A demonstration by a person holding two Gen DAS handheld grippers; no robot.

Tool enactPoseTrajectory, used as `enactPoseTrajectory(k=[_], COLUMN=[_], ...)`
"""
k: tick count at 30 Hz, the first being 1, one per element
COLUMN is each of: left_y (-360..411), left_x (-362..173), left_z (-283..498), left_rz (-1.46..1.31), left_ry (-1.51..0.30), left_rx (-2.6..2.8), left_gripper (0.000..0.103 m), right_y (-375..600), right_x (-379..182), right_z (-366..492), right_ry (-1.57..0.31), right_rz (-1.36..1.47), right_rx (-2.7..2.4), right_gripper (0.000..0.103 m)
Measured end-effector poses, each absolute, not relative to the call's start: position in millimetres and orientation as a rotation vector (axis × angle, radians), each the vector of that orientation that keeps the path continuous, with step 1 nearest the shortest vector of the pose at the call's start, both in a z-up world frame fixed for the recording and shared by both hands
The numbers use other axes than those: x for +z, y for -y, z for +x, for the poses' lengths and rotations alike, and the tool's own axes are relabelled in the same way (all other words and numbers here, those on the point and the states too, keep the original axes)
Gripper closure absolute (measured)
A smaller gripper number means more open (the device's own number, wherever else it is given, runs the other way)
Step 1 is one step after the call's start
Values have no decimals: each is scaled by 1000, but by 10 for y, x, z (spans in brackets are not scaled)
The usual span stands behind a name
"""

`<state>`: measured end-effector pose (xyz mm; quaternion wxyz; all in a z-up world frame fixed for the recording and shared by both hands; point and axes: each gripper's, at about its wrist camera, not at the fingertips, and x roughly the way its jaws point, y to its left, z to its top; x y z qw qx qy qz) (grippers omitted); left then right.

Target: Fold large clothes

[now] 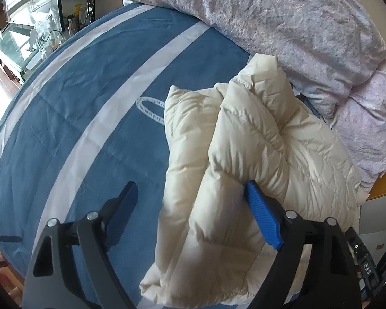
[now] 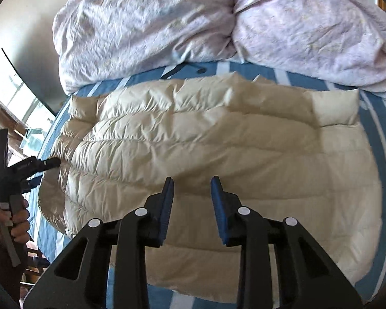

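A cream puffer jacket point(image 2: 193, 144) lies spread across the blue bed sheet with white stripes point(image 1: 72, 118). In the left wrist view a bunched part of the jacket point(image 1: 244, 154) lies between the jaws of my left gripper point(image 1: 193, 193), which stand wide apart, with the right pad point(image 1: 263, 216) against the fabric. The left gripper also shows in the right wrist view point(image 2: 49, 163) at the jacket's left edge. My right gripper point(image 2: 192, 184) is open and empty, hovering just above the jacket's near middle.
A crumpled pale pink duvet point(image 2: 218, 25) is piled along the far side of the bed. A glass table with bottles and clutter point(image 1: 38, 41) stands beyond the bed's left edge. A wooden bed frame edge point(image 1: 383, 182) shows at right.
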<state>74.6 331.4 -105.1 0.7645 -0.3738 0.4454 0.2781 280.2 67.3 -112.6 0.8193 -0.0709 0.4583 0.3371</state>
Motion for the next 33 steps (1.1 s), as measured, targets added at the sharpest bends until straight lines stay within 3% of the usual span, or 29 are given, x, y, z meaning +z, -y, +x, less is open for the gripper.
enactPoseTrajectory(k=[9, 23, 27, 33], left_y=[-3456, -3503, -3433, -3410], left_x=[-1156, -1307, -1289, -1300], left_z=[845, 1030, 1073, 1064], left_rz=[-817, -847, -863, -912], left_ry=[-1001, -1037, -1021, -979], left_rx=[569, 515, 460, 413], left_gripper=[12, 9, 29, 50], right_y=[-895, -927, -922, -911], right_x=[-1515, -1618, -1624, -1639], right_z=[2857, 2941, 2952, 2970], right_ry=[-1065, -1100, -1102, -1103], right_rz=[-206, -183, -177, -165], right_rx=[684, 681, 685, 693], right_gripper=[71, 71, 71, 71])
